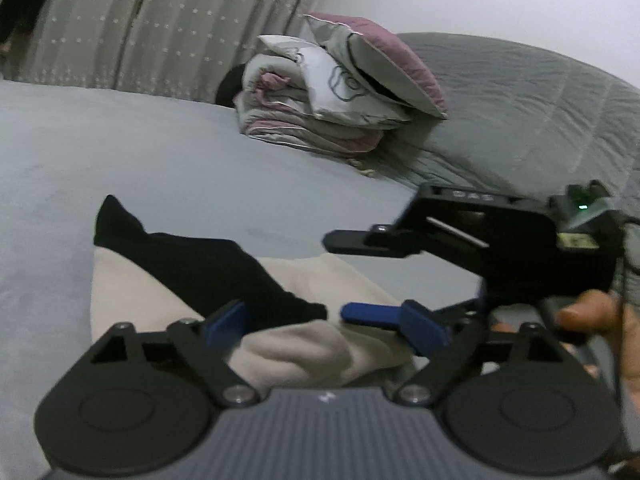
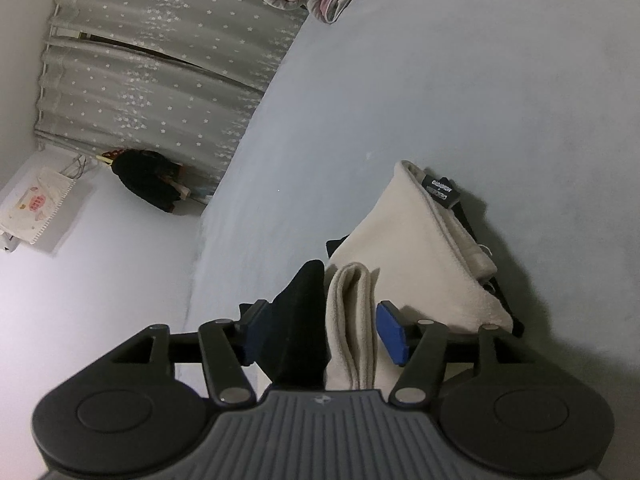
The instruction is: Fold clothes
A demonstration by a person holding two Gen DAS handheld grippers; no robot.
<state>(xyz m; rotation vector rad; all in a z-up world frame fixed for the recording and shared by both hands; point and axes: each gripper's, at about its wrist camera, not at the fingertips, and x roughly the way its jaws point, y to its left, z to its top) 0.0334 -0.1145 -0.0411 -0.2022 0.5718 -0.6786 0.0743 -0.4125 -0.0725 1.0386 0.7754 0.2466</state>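
Note:
A cream garment (image 1: 132, 292) with a black part (image 1: 208, 264) lies folded on the grey-blue bed (image 1: 120, 152). My left gripper (image 1: 324, 326) is open, its blue pads wide apart on either side of the cloth's near fold. My right gripper (image 1: 340, 276) comes in from the right, held by a hand (image 1: 600, 320). In the right wrist view the right gripper (image 2: 325, 332) is shut on a bunched fold of black cloth (image 2: 296, 320) and cream cloth (image 2: 352, 320). The rest of the cream garment (image 2: 420, 248) spreads beyond it, with a black label (image 2: 440, 192) at its far end.
A folded pink and white quilt pile (image 1: 320, 92) sits at the back of the bed beside a grey quilted blanket (image 1: 520, 112). A star-print curtain (image 2: 160, 60) hangs past the bed's left edge. On the floor lie a dark bundle (image 2: 148, 178) and a paper bag (image 2: 36, 204).

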